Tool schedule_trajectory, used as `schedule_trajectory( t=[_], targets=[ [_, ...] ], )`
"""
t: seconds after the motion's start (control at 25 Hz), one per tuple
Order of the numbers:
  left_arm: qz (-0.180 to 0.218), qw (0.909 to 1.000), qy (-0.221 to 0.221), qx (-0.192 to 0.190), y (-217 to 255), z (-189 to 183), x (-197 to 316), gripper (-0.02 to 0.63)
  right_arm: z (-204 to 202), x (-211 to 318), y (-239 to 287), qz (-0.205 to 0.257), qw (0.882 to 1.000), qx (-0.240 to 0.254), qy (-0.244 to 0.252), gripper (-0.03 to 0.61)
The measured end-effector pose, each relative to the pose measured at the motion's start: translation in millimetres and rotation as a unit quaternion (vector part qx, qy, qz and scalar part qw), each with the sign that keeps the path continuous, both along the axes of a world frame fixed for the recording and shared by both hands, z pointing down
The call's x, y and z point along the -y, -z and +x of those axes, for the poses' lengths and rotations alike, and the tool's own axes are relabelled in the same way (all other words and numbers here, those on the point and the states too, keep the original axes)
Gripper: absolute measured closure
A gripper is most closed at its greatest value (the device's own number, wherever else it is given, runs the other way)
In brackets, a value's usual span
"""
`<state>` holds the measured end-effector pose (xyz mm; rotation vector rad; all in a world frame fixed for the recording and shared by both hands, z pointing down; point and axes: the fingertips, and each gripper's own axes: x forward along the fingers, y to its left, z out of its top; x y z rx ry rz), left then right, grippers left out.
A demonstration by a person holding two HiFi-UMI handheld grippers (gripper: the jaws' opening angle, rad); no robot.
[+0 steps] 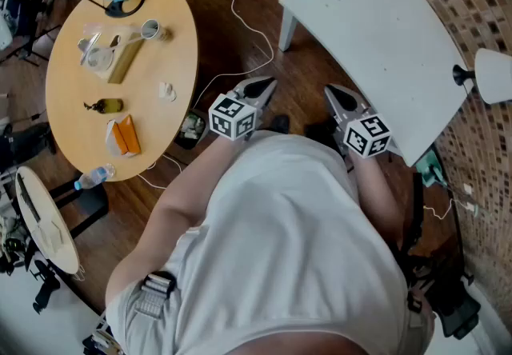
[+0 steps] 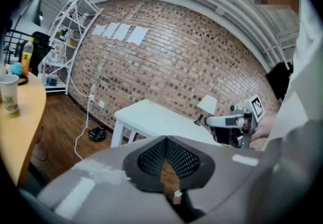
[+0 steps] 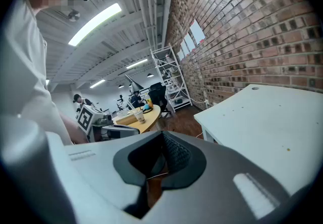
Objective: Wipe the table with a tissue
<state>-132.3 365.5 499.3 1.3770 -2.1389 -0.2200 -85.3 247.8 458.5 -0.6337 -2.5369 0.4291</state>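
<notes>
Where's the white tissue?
Head view, left side: the tissue lies on the round wooden table near its right edge, right of the orange packet.

The round bench [image 1: 180,49] is pale, smooth wood. The white bench [image 1: 376,49] is matt and smooth. The floor [image 1: 218,33] is dark, slightly glossy wood boards, and the wall [image 2: 166,61] is rough brick.

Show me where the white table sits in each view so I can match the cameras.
Head view: the white table fills the upper right.
Left gripper view: the white table stands at centre, just above the jaws.
Right gripper view: the white table takes the right side.
Shared landmark: the round wooden table, at left in the head view, at the far left edge in the left gripper view, and small at centre-left in the right gripper view.
</notes>
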Motion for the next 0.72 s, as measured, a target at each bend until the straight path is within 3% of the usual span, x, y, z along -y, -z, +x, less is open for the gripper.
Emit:
schedule_trajectory(
  t=[0.2,0.4,0.52,0.72],
  targets=[
    [-0.025,0.9977,0.063,0.000,-37.3,-32.7,-54.9,0.609,-18.8,-15.4,-3.4,0.019,1.000,0.005,0.017,0.571],
    [-0.095,0.9836,0.151,0.022,-64.6,-57.8,-158.9,0.609,-27.3,-41.0,-12.1,0.017,0.998,0.001,0.054,0.571],
    [-0.134,0.9678,0.212,0.020,-76.3,-76.2,-219.8,0.599,-30.1,-50.3,-10.6,0.022,0.997,0.000,0.068,0.571],
    [-0.185,0.9251,0.331,-0.002,-101.4,-108.1,-310.9,0.530,-24.7,-55.4,-13.0,0.029,0.997,-0.006,0.067,0.571]
  ],
)
